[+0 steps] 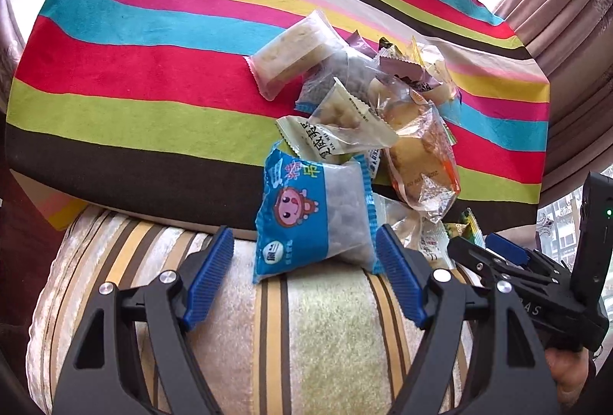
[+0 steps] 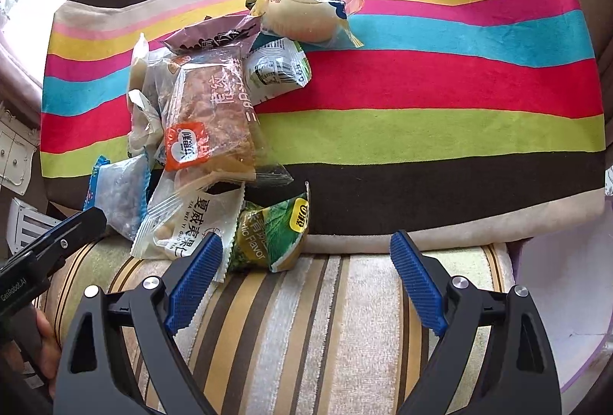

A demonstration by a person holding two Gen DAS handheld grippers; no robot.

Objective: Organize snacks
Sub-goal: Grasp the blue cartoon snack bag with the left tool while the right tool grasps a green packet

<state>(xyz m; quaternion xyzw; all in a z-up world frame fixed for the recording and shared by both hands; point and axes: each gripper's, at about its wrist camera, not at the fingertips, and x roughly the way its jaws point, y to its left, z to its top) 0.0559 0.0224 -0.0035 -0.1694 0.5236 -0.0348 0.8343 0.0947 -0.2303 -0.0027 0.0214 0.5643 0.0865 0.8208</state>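
- The snack pile [image 2: 199,116] lay heaped on the striped cloth [image 1: 134,77], so the lower packets were mostly covered.
- A clear wrapper held a brown pastry [image 2: 214,116]; the blue packet [image 1: 314,212] held pale lumps, hard to identify.
- The left gripper [image 1: 306,254] stood wide open around the blue packet's lower end, pads apart from it.
- The right gripper [image 2: 306,258] stood wide open and empty, its left pad just beside the green packet [image 2: 272,235].
- A bun packet [image 2: 306,12] lay apart.
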